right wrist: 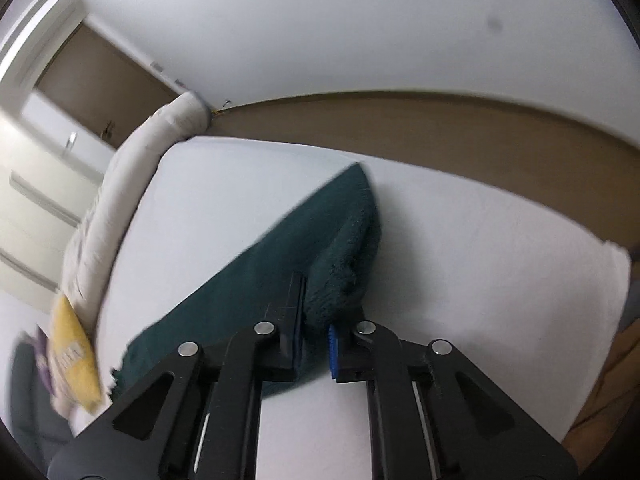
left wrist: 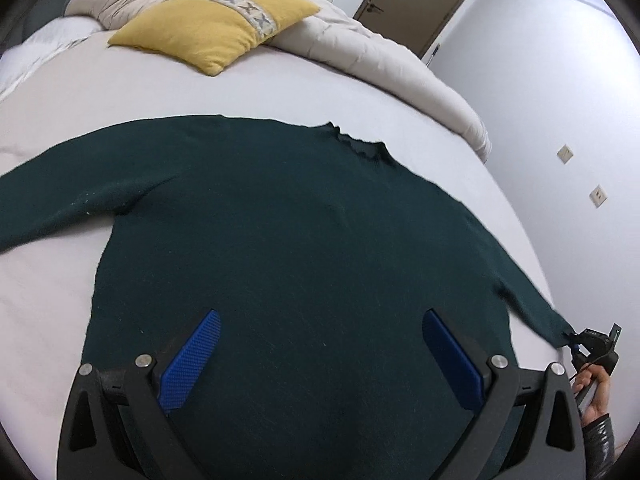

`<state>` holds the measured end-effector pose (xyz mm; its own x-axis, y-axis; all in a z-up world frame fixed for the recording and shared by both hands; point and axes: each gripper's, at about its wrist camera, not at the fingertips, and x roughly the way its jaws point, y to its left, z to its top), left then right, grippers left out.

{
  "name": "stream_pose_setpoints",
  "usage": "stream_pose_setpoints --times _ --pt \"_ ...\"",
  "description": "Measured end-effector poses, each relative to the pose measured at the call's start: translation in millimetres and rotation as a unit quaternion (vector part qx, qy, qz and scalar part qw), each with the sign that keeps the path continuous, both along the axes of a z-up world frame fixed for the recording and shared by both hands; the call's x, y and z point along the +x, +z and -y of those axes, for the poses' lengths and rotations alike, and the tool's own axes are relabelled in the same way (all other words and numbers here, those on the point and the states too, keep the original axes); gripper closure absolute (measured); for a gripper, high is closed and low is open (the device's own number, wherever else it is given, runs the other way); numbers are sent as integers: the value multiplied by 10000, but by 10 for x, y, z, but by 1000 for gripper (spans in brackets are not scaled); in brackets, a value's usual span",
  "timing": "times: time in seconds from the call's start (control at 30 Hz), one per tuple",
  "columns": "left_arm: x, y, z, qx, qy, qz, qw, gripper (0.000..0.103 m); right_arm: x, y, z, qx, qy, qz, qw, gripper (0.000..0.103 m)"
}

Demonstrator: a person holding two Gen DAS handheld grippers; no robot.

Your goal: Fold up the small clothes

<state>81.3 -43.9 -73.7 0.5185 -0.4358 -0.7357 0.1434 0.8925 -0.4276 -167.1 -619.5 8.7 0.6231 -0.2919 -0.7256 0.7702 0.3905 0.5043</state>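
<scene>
Lying flat across the bed (left wrist: 60, 92), sleeves spread, the sweater (left wrist: 280, 220) is waiting; right gripper (right wrist: 316, 332) is pinching its cuff (right wrist: 340, 272), likely to fold inward; left gripper (left wrist: 320, 336) is hovering wide, empty

Sweater (left wrist: 280, 240) lies flat on the bed (left wrist: 280, 84), sleeves out to either side. Pillow (left wrist: 212, 28) sits beyond it, duvet (left wrist: 384, 52) bunched behind and right of the pillow. Door (left wrist: 420, 4) stands behind the bed. Right gripper (right wrist: 316, 320) is at the right sleeve's (right wrist: 344, 248) end; left gripper (left wrist: 320, 352) over the sweater's body.
</scene>
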Motion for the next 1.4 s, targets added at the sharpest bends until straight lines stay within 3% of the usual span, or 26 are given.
stream_pose_setpoints --times 0.13,0.2,0.3,0.4,0.5,0.53,0.6,0.63,0.67,0.73,0.77,0.83,0.93,1.0,1.13,1.27,1.4 --pt "44 34 -132 -274 23 28 9996 2 857 482 -589 -700 1059 -19 9919 96" --pt "75 62 -185 -367 28 52 9993 5 1355 669 -995 -1005 1751 12 9794 96" --pt "134 84 -313 -515 103 83 9986 7 2125 772 -1820 -1294 2857 46 9495 96" --pt "173 63 -458 -643 181 64 9977 11 2623 638 -2599 -1331 3519 2 9265 96" --pt "222 12 -595 -692 227 34 9973 13 3076 313 -3136 -1168 3959 -89 9108 95" --pt "246 -15 -629 -681 221 0 9974 13 3219 167 -3298 -1081 4069 -182 9069 91" --pt "303 -65 -669 -658 232 -58 9975 13 3100 -145 -3830 -955 4238 -305 9002 83" --pt "327 -87 -673 -659 230 -91 9975 13 3153 -268 -3884 -722 4402 -282 8946 71" --pt "348 -108 -666 -669 214 -126 9975 13 2951 -331 -4053 -567 4450 -227 8935 63" --pt "386 -137 -612 -691 150 -168 9974 13 2869 -317 -4059 -438 4460 11 8940 43" --pt "420 -151 -550 -697 95 -191 9973 13 2653 -358 -4214 -538 4443 120 8942 41" --pt "467 -179 -431 -691 -17 -227 9974 13 2395 -266 -4008 -686 4356 304 8970 40" --pt "598 -198 -79 -597 -274 -253 9975 16 2004 -108 -3603 -663 3967 352 9149 40" --pt "721 -212 178 -507 -469 -288 9972 29 1825 -83 -3248 -548 3666 454 9277 40" --pt "1067 -337 734 -96 -809 -496 9954 46 1593 -151 -2638 -485 3084 465 9489 40" --pt "1251 -447 1014 380 -792 -579 9945 67 1488 -260 -2269 -485 2792 391 9582 40" --pt "1217 -396 1005 529 -792 -463 9944 93 1371 -364 -1946 -444 2564 368 9649 40"
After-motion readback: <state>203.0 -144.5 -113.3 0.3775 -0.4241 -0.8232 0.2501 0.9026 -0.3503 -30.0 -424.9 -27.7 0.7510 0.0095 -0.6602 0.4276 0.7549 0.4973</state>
